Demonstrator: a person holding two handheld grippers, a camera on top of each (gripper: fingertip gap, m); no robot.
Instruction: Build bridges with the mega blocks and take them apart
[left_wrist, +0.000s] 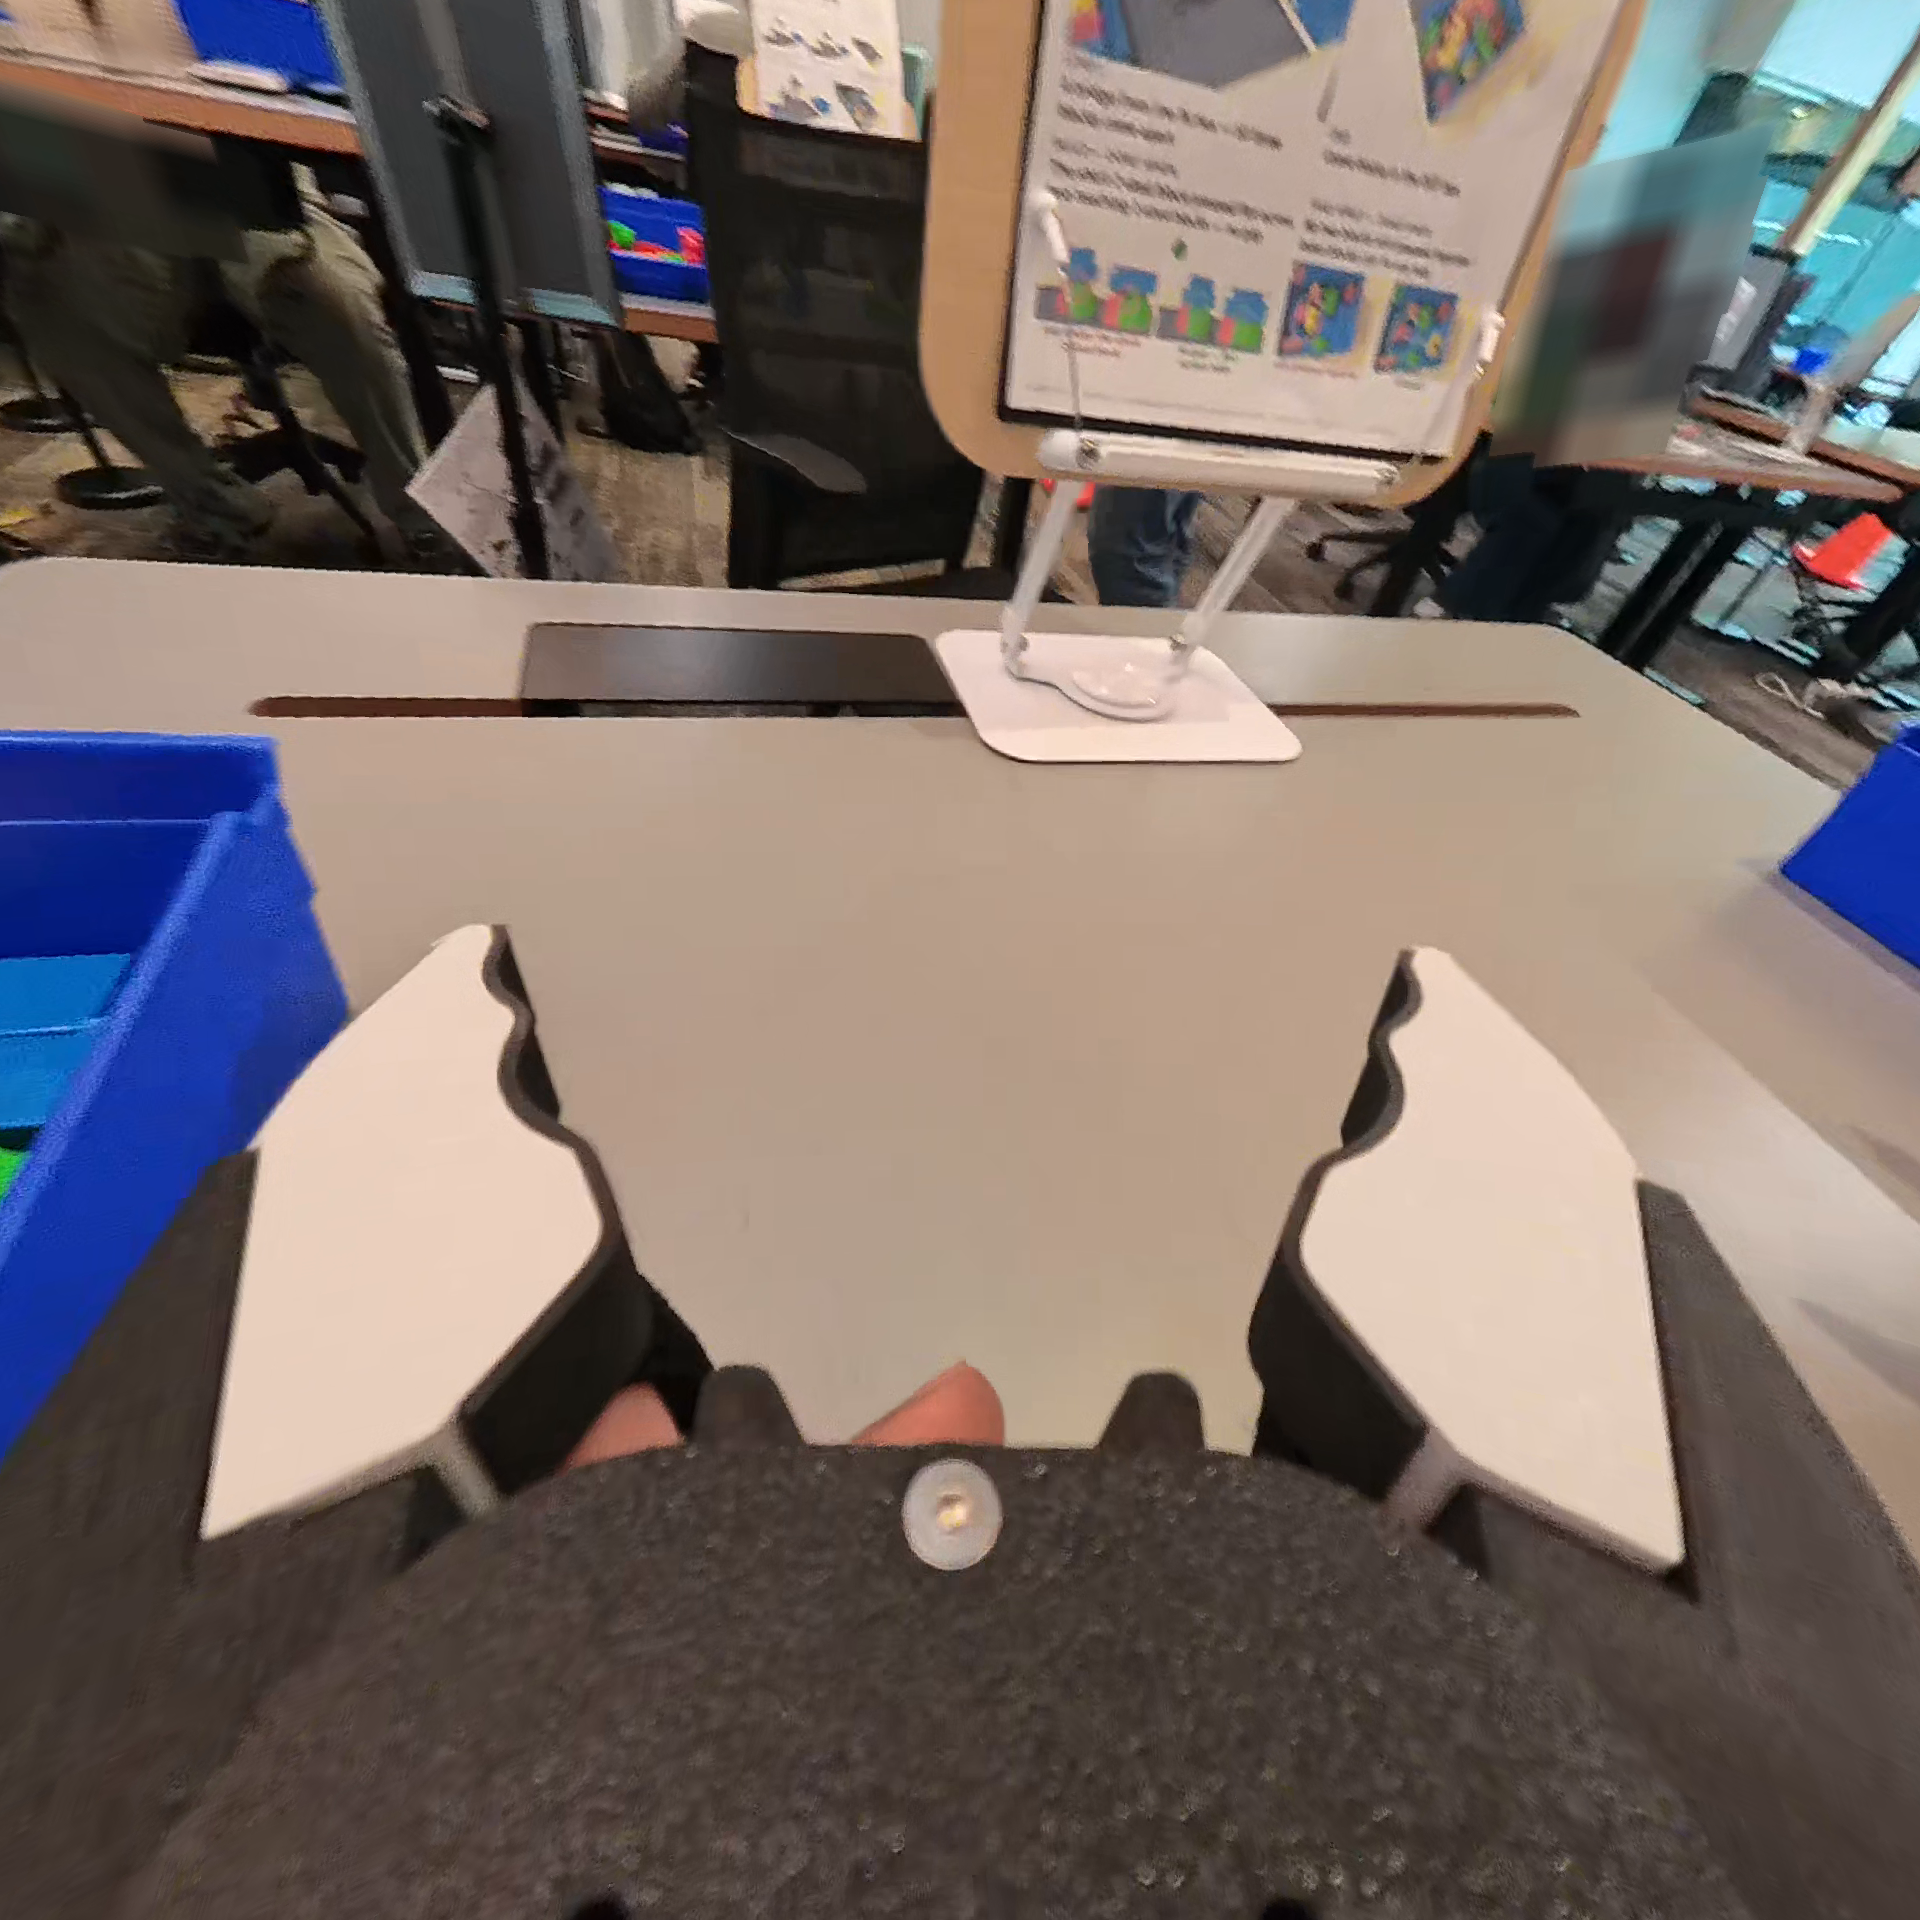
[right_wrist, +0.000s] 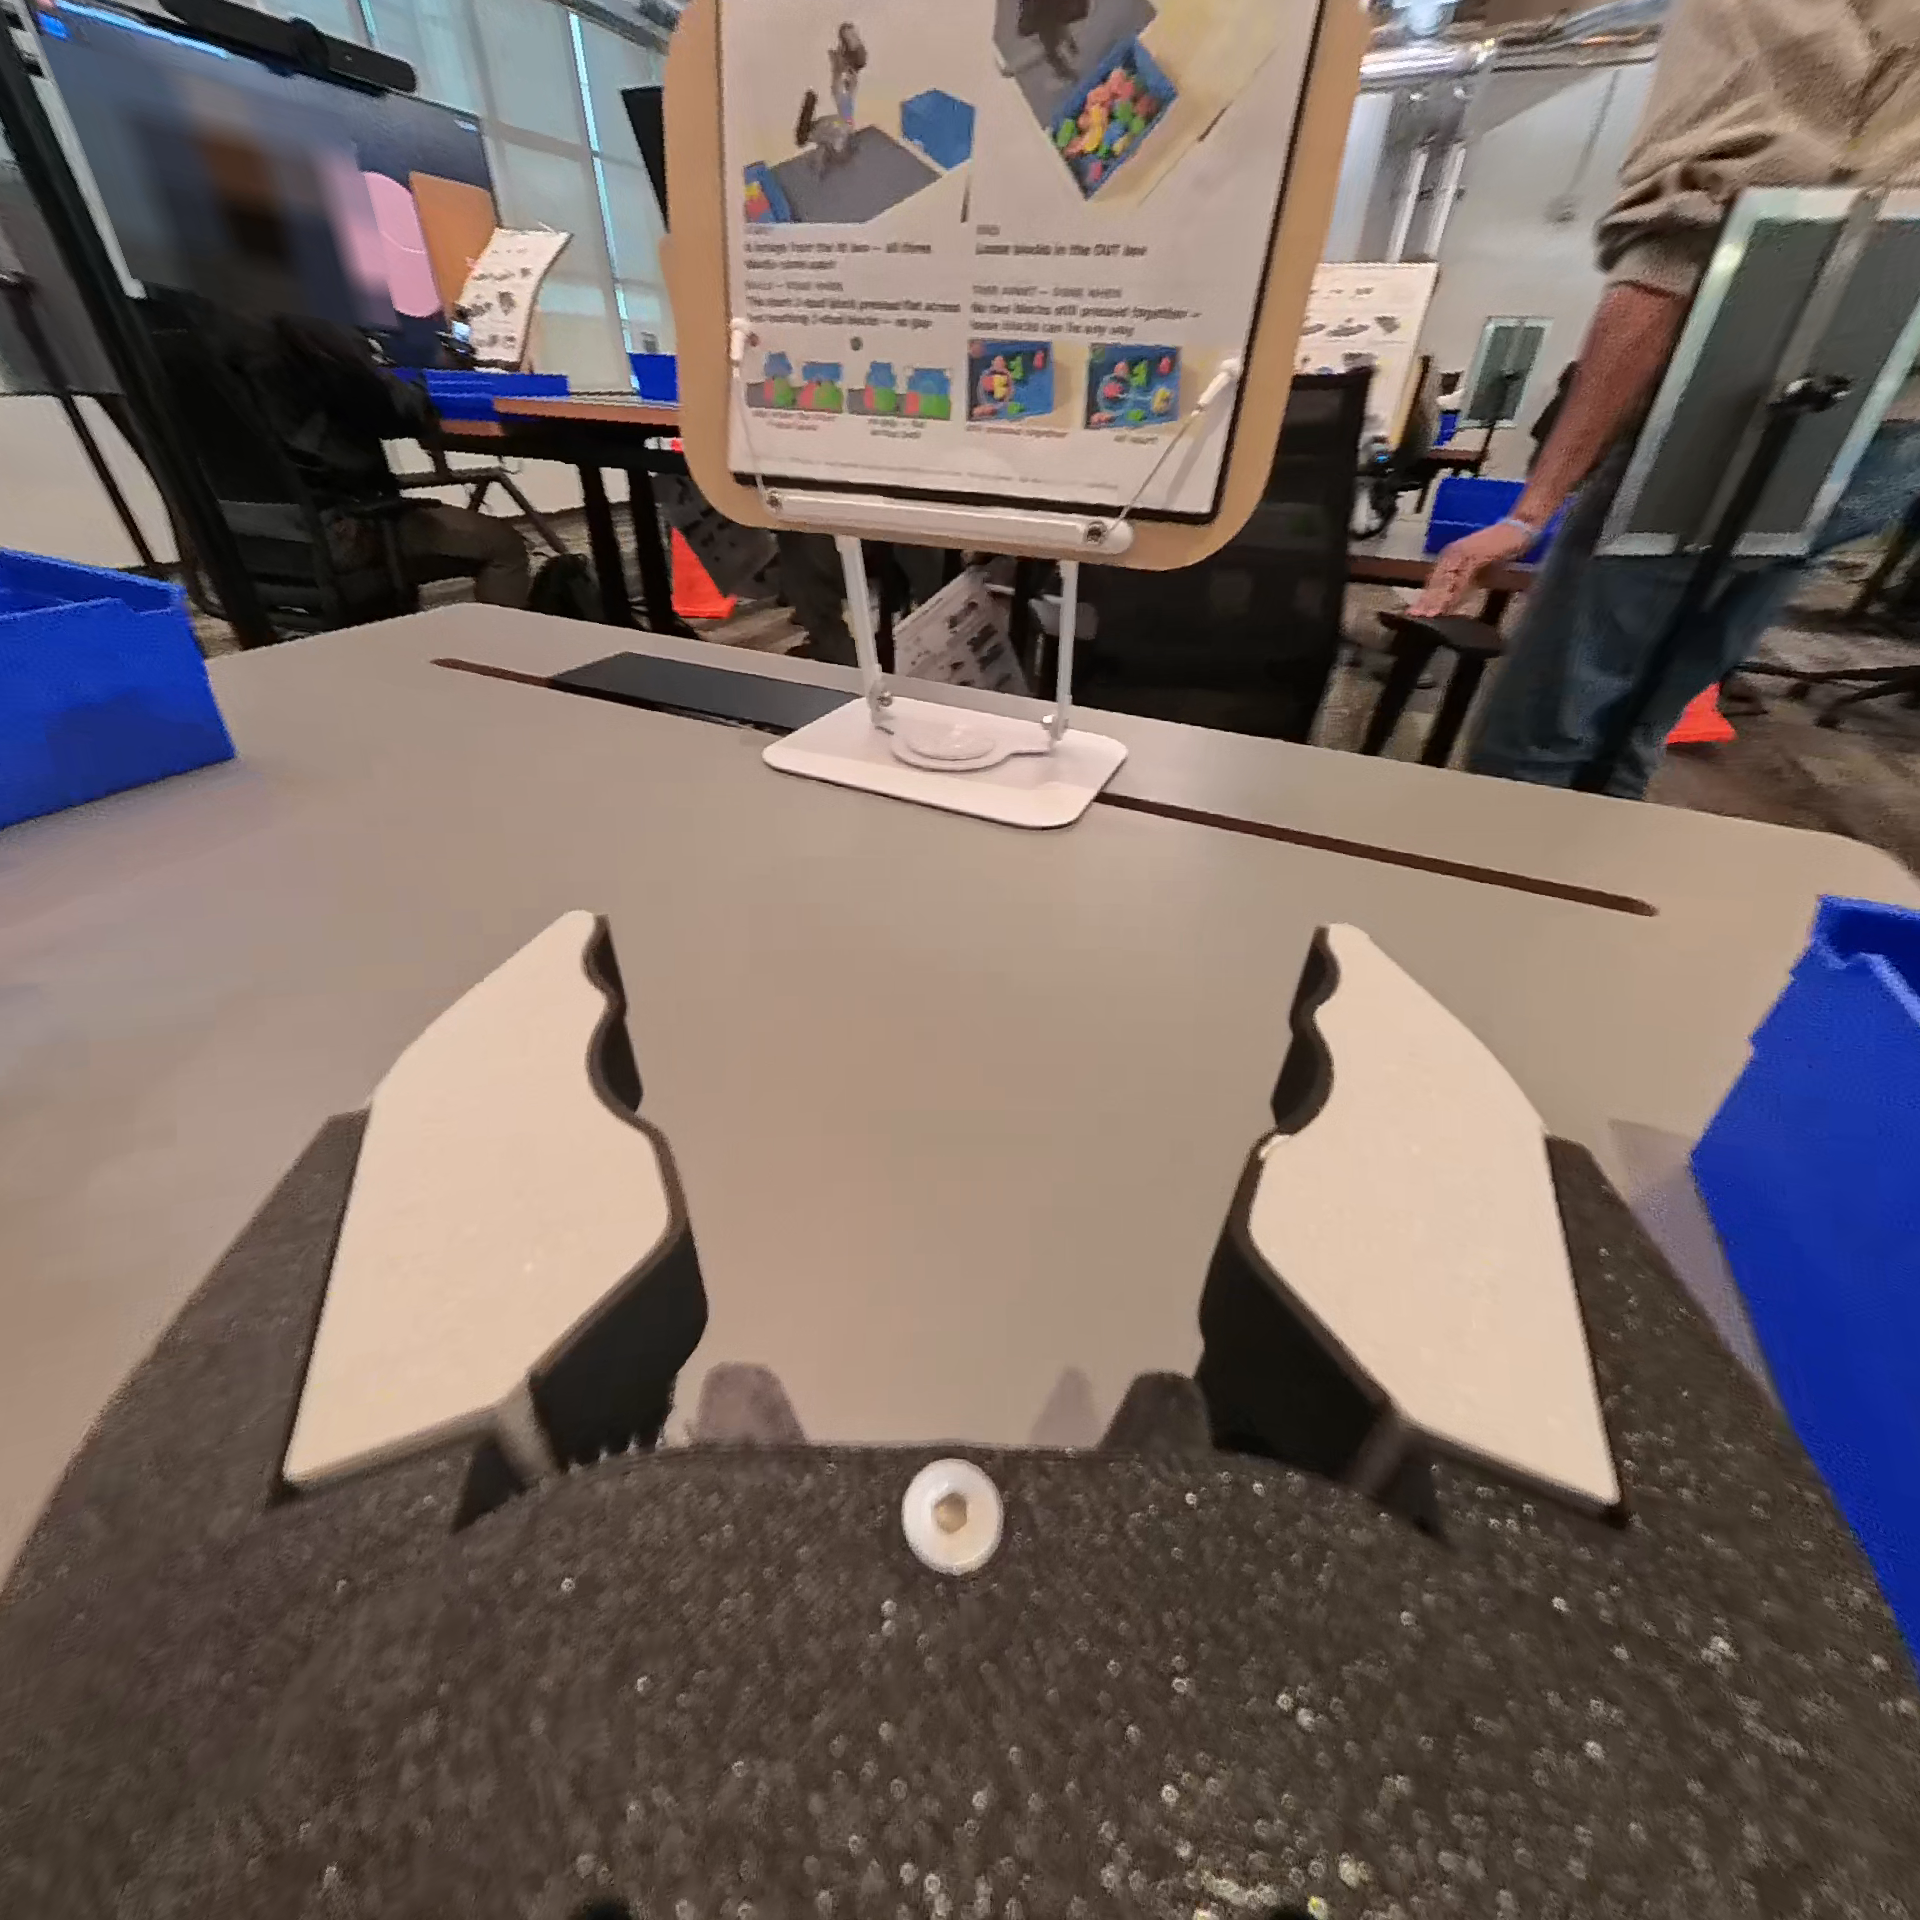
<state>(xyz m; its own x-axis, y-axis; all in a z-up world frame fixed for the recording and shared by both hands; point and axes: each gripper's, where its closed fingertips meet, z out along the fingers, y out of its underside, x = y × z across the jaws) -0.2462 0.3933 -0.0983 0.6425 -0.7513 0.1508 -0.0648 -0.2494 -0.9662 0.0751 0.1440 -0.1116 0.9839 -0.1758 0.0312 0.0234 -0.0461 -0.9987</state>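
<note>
With both tools, left tool (left_wrist: 951, 956) and right tool (right_wrist: 956, 935), spread and empty, take the light, rigid blocks (left_wrist: 52, 1023) by their flat sides from the bin (left_wrist: 177, 1039) left of the stand (left_wrist: 1122, 696).

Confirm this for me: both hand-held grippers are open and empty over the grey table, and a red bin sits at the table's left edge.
One detail is wrong: the bin at the left edge is blue, not red, as the left wrist view shows. The rest holds: the left hand-held gripper and the right hand-held gripper are both open and empty over the grey table.
</note>
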